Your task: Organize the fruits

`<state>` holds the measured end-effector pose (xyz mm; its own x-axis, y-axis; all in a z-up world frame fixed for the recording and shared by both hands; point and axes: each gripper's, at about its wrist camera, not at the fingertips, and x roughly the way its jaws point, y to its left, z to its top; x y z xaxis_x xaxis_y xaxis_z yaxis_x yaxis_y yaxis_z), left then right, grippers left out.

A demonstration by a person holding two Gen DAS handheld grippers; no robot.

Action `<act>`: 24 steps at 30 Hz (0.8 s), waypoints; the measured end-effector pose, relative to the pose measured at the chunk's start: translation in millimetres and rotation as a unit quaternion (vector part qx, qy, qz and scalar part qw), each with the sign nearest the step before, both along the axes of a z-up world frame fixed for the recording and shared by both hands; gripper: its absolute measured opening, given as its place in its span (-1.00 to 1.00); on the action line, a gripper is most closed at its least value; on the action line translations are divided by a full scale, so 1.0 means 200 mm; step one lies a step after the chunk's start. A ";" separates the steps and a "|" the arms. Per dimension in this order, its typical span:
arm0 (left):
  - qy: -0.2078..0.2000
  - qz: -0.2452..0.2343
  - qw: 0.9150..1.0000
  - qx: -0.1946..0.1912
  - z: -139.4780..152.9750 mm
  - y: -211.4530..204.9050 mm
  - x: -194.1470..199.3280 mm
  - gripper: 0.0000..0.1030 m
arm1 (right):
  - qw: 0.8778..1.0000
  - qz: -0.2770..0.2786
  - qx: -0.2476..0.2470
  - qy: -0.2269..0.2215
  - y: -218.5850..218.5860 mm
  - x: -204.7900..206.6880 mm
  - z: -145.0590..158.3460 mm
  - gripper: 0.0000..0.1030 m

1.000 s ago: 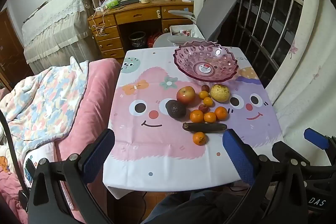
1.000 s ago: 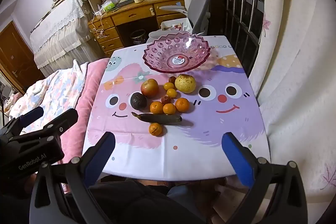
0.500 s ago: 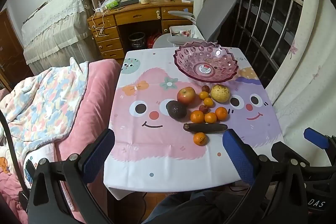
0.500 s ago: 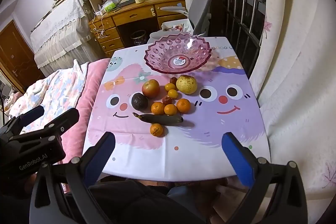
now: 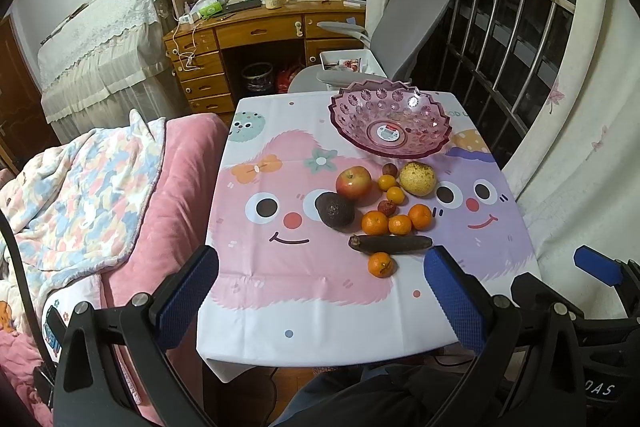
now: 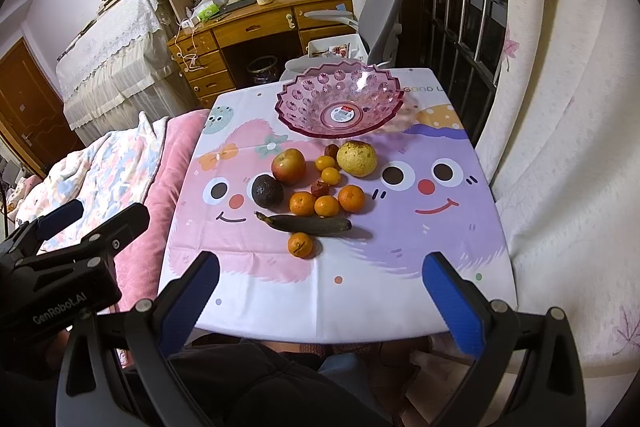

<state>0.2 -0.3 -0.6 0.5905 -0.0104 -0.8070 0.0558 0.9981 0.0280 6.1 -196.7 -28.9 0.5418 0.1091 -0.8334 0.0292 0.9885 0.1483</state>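
A pink glass bowl [image 5: 390, 107] [image 6: 296, 111] stands empty at the table's far side. In front of it lie a red apple [image 5: 353, 181] [image 6: 288, 166], a dark avocado [image 5: 334, 210] [image 6: 267, 191], a yellow pear [image 5: 417, 178] [image 6: 356, 158], several small oranges [image 5: 375, 222] [image 6: 302, 203], a dark banana [image 5: 390, 243] [image 6: 310, 223] and one lone orange [image 5: 381, 264] [image 6: 300, 244]. My left gripper [image 5: 320, 291] and my right gripper [image 6: 320, 295] are both open and empty, held above the table's near edge.
The table wears a cartoon cloth [image 5: 280, 267]. A pink bed with a blanket [image 5: 80, 195] is at the left. A grey chair [image 5: 408, 15] and a wooden desk [image 5: 256, 31] stand behind the table. A curtain [image 6: 560, 147] hangs at the right.
Both grippers have drifted slightly forward toward the table; the fruits and bowl have not moved.
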 end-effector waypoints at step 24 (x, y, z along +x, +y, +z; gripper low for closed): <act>-0.006 -0.011 1.000 -0.028 0.00 0.14 0.11 0.98 | 0.999 -0.027 -0.001 -0.022 0.10 0.02 0.01 0.98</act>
